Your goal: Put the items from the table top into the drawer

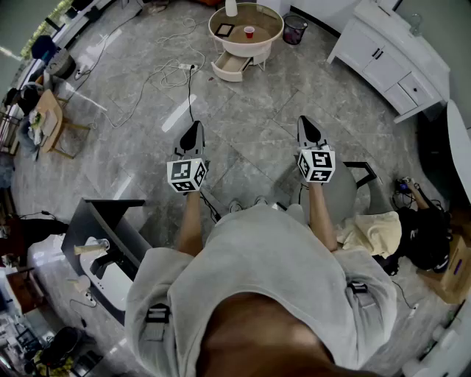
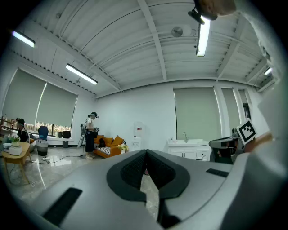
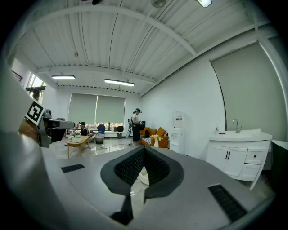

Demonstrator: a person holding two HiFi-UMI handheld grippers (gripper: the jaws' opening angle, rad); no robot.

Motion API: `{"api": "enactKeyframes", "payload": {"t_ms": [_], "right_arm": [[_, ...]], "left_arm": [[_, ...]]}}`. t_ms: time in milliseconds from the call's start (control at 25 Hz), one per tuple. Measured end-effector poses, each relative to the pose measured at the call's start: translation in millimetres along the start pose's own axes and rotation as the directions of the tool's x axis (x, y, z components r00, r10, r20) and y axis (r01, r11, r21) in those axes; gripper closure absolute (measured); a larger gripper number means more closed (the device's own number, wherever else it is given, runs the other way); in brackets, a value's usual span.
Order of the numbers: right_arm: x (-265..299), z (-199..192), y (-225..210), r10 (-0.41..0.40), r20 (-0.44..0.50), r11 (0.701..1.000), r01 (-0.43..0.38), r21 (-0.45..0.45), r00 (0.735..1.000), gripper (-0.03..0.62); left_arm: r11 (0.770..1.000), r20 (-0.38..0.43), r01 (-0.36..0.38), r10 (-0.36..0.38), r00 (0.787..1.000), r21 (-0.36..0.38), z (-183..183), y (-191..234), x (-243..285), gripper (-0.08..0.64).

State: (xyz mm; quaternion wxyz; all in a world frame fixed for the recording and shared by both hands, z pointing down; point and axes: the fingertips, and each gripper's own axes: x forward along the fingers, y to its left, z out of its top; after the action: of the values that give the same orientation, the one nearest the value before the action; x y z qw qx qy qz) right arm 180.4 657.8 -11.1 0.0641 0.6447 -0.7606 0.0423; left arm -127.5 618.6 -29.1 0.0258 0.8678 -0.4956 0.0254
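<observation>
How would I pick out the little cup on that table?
Look at the round table far ahead, with an open drawer below. The cup stands near its middle: small and red, unlike the white bottle and the flat dark square beside it.

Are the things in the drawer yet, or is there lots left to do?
Hardly started. Done: the drawer under the round table stands open. In hand: nothing; the left gripper and right gripper are both shut and empty, well short of the table. Left: the red cup, the dark square thing and the white container all sit on the tabletop.
</observation>
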Motion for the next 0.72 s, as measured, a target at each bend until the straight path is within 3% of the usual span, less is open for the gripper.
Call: {"api": "enactKeyframes", "payload": {"t_ms": [720], "right_arm": [[4,-4,-26,0.053,0.002,0.998,-0.052,-0.023,0.999,0.569]], "left_arm": [[1.0,-0.002,0.006,-0.006,1.0,-0.007,-3,-44,21,0.545]]}}
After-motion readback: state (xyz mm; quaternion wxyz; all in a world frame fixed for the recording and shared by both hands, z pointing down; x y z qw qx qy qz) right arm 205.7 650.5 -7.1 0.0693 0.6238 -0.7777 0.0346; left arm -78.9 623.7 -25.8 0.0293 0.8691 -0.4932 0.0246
